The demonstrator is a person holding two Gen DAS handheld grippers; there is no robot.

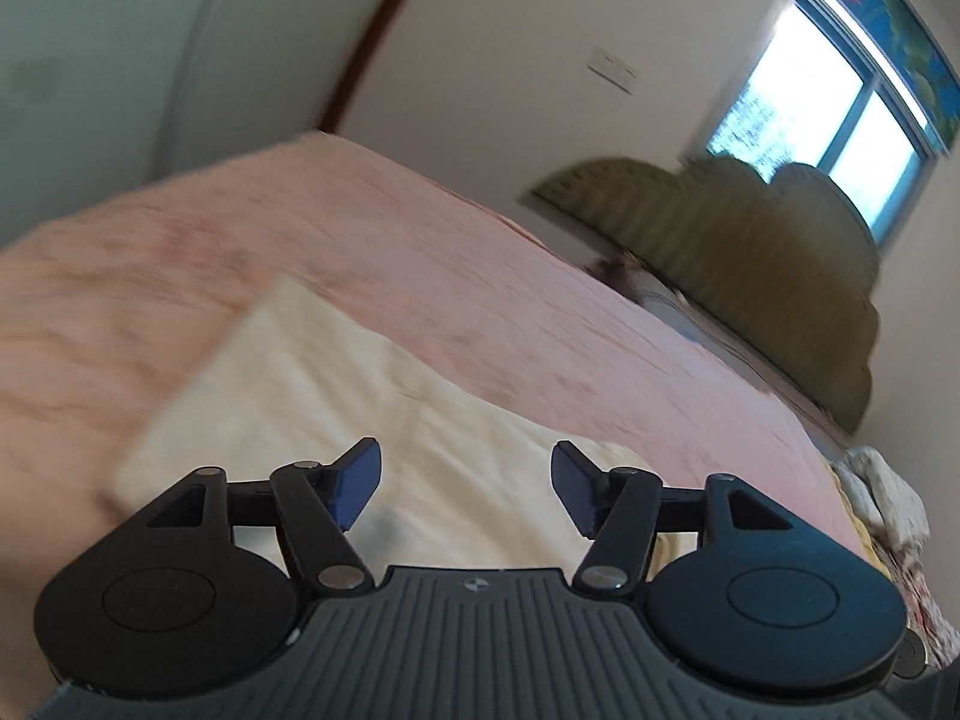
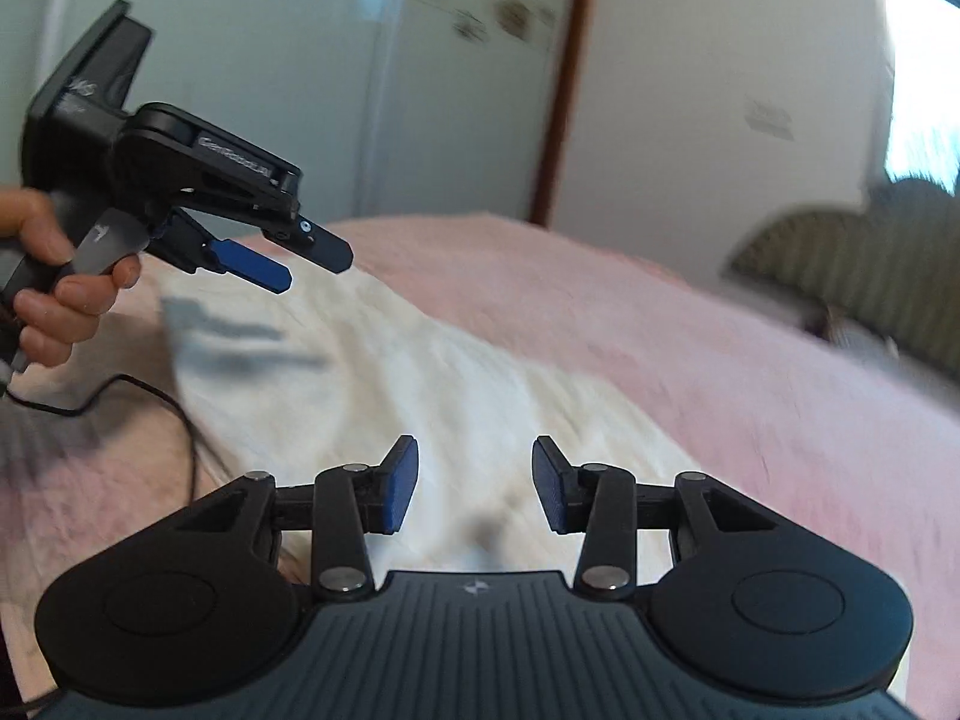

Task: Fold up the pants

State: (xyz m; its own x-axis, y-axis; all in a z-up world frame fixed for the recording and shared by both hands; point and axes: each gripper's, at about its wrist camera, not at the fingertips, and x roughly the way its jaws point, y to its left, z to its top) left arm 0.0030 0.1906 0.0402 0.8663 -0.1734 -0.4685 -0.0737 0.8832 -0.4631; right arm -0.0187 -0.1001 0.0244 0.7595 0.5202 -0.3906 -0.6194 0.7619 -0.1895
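Cream-white pants lie flat on a pink bedspread, stretching away from me; they also show in the right wrist view. My left gripper is open and empty, held above the near part of the pants. My right gripper is open and empty above the near end of the pants. The left gripper also shows in the right wrist view, held in a hand above the far left part of the pants, not touching them.
The pink bedspread covers the bed. An olive headboard stands at the far right under a window. A pale wardrobe stands behind the bed. A black cable trails on the left. Patterned bedding lies at the right edge.
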